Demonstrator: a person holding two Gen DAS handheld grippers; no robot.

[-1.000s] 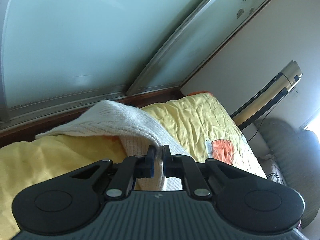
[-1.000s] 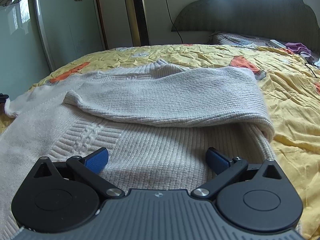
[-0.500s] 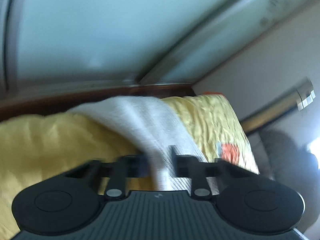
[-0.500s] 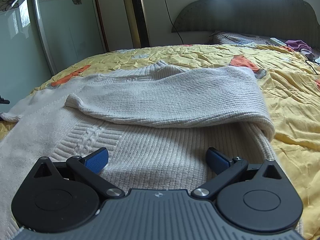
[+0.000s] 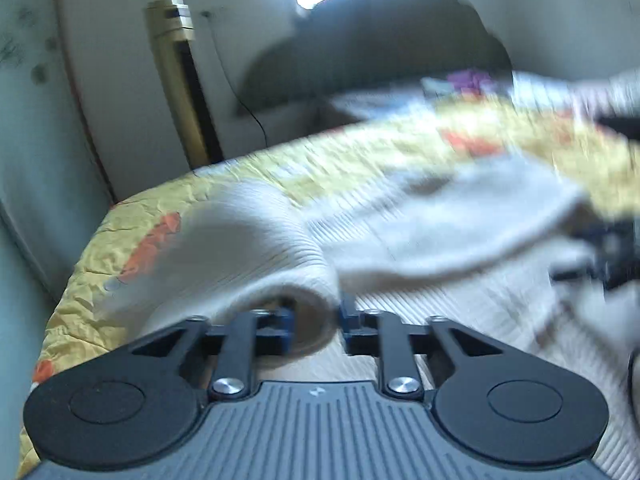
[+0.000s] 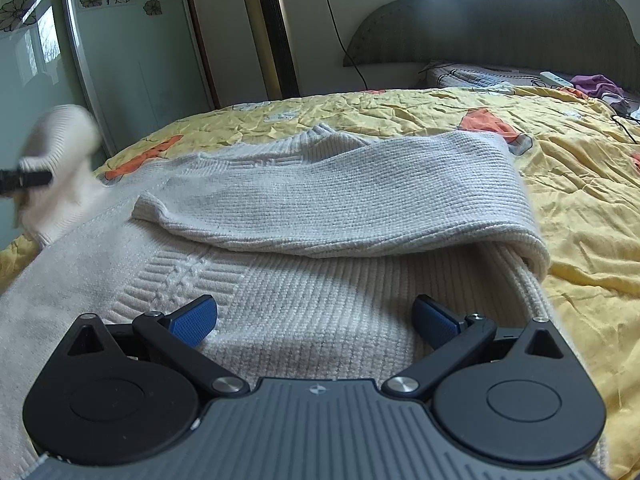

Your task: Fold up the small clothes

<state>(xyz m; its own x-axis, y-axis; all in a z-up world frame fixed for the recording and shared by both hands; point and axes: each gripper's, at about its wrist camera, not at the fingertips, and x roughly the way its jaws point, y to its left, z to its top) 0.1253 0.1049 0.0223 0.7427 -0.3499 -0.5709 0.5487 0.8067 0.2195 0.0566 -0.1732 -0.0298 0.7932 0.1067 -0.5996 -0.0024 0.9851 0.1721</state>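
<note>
- Cream knitted sweater [image 6: 280, 280] spread flat on the yellow bedspread [image 6: 580, 184], in the middle of the bed, collar toward the headboard [image 6: 500, 28].
- One sleeve [image 6: 340, 204] already folded across the chest, lying on top of the body part, cuff end pointing to the left side of the right wrist view.
- Right gripper [image 6: 314, 320] low over the lower ribbed part of the sweater, blue pads [image 6: 192, 318] spread wide apart, nothing between them (touching the knit or just above it: cannot tell).
- Left gripper [image 5: 314, 326] closed narrow on the other sleeve [image 5: 256, 256], with a thick roll of cream knit pinched between the two blue pads [image 5: 285, 330].
- Held sleeve lifted off the bed and arched over, its far part falling back to the sweater body (left wrist view strongly blurred, details not sure).
- Same lifted sleeve visible at the far left edge of the right wrist view [image 6: 60, 152], above the bedspread, with a dark piece of the left gripper [image 6: 24, 179] beside it.
- Behind the bed: gold tower fan [image 6: 272, 32] standing upright at the wall, its black cable [image 6: 340, 32] hanging from a wall socket.
- Glass sliding door [image 6: 120, 40] with flower stickers on the left.
- Purple cloth [image 6: 596, 84] near the headboard on the far right.
</note>
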